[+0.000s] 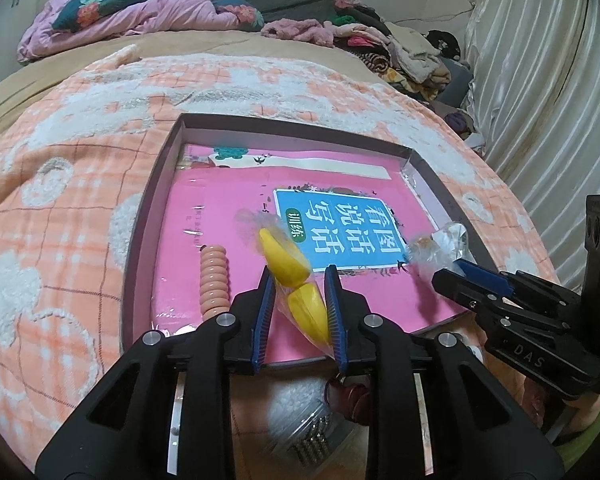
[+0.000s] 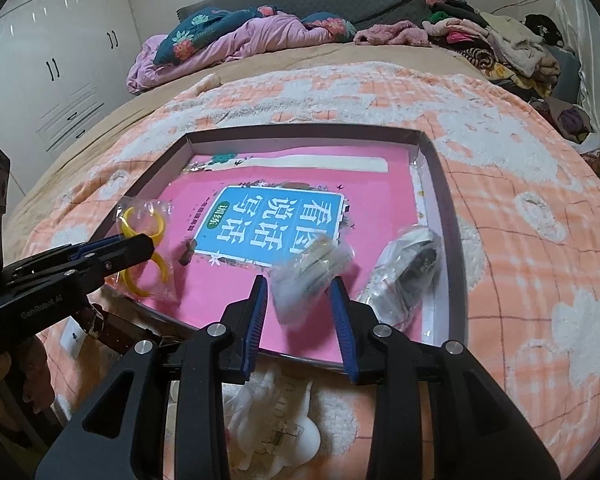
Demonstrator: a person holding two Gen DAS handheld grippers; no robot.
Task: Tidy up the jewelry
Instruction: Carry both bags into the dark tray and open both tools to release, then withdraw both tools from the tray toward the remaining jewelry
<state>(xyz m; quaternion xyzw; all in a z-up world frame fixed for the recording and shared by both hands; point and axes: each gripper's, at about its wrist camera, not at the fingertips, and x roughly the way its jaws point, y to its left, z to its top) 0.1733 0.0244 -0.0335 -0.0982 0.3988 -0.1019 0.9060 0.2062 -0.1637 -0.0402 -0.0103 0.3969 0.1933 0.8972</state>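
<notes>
A shallow box lies on a peach-and-white blanket over the bed, and a pink book fills most of its floor. In the left wrist view, the left tongs sit at lower centre of the frame, their blue pads closed against a clear bag of yellow rings that hangs between them above the book's near edge. Just left of the tongs, a coiled pink hair tie lies on the book. At the lower edge of that frame, on the blanket, sit a bag of small beads and a dark red band. In the right wrist view, the right tongs pinch a small clear packet at lower centre; it is blurred, so its contents cannot be told, though it looks to hold something pale. To its right, a second clear packet with a dark item rests against the box's right wall. The yellow rings show at left of this frame, in the left tongs' grip. Below the right tongs a white packet lies on the blanket.
</notes>
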